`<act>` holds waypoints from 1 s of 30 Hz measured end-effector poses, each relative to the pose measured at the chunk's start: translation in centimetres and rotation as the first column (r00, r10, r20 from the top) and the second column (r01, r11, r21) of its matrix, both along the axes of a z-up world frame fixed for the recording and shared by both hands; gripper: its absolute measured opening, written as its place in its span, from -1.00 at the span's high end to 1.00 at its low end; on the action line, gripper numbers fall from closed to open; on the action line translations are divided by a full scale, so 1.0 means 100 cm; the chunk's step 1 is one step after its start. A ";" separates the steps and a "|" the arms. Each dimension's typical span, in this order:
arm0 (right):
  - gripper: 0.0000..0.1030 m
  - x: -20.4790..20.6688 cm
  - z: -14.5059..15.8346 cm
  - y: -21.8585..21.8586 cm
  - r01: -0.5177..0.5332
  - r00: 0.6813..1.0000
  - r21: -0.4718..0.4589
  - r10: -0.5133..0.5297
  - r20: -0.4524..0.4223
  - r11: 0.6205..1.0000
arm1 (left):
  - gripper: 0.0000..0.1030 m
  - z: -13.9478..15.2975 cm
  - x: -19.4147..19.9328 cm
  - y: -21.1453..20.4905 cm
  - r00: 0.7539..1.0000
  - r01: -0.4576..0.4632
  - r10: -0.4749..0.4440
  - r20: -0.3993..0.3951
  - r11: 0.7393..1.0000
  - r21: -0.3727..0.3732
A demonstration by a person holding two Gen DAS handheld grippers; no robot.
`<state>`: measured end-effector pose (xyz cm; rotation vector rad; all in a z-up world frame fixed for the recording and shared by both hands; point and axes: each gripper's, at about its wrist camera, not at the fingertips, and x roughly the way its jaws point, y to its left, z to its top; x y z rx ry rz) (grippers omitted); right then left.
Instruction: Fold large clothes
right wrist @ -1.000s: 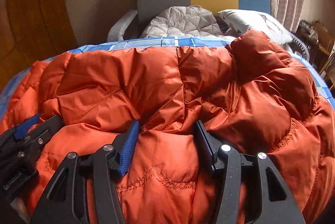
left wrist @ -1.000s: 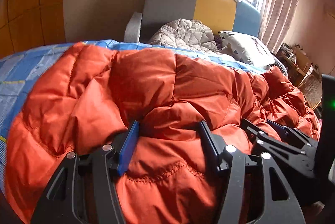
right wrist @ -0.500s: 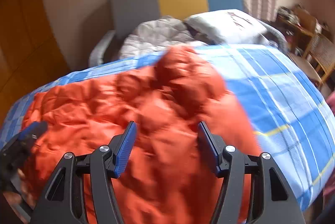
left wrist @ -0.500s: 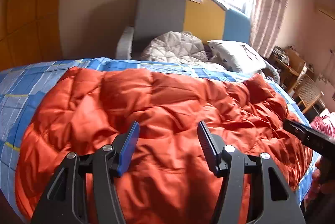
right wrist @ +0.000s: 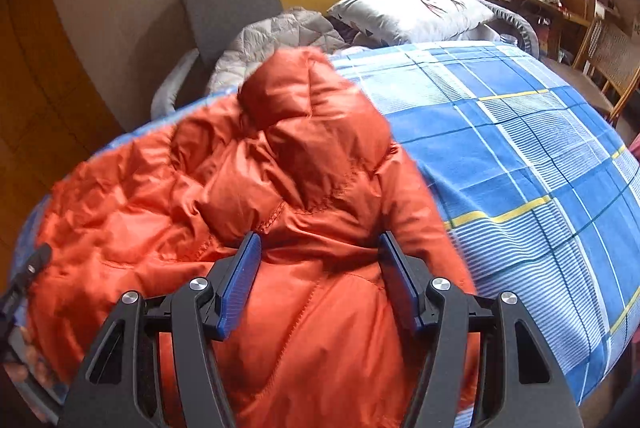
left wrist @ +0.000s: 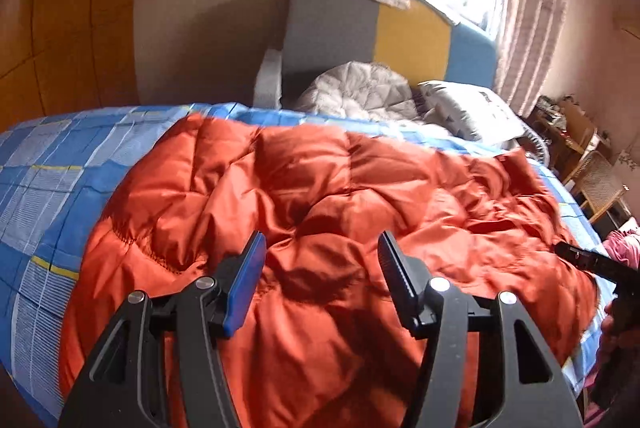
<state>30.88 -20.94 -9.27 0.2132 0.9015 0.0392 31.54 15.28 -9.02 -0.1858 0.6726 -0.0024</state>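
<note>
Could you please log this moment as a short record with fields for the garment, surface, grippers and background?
garment: orange quilted jacket, spread out, hood at its right end
surface: bed with blue checked sheet
left gripper: open above the jacket, nothing pinched
right gripper: opening, jacket fabric lies between the fingers, not pressed
background: grey quilted garment, white pillow, headboard in grey, yellow and blue
</note>
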 end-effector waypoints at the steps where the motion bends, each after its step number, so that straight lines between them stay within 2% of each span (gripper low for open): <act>1: -0.35 -0.003 0.004 -0.004 0.001 1.000 0.021 -0.001 0.006 1.000 | -0.13 0.002 -0.002 -0.002 1.000 0.010 -0.010 0.009 1.000 0.003; 6: -0.39 -0.001 0.011 -0.025 0.013 1.000 0.091 -0.013 -0.005 0.996 | -0.10 0.004 -0.004 -0.004 0.999 0.030 -0.029 0.012 0.999 -0.017; 14: -0.39 0.007 0.005 -0.047 0.030 0.999 0.136 -0.026 -0.031 0.990 | -0.10 0.001 -0.005 -0.010 0.999 0.050 -0.050 0.005 0.999 -0.002; 15: -0.47 0.007 0.004 -0.051 0.034 0.999 0.145 -0.029 -0.039 0.989 | -0.10 0.001 -0.004 -0.010 0.999 0.053 -0.053 0.002 0.999 -0.003; 19: -0.48 0.009 -0.009 -0.061 0.013 0.996 0.176 0.003 -0.091 0.984 | -0.10 -0.005 -0.001 -0.011 0.998 0.066 -0.066 -0.017 0.998 -0.011; 23: -0.48 0.008 -0.028 -0.068 -0.022 0.988 0.257 0.061 -0.143 0.966 | -0.10 -0.011 0.002 -0.012 0.996 0.076 -0.076 -0.038 0.997 -0.015; 30: -0.44 0.008 -0.050 -0.071 -0.066 0.969 0.442 0.164 -0.187 0.895 | -0.13 -0.023 0.008 -0.007 0.992 0.100 -0.101 -0.069 0.995 -0.024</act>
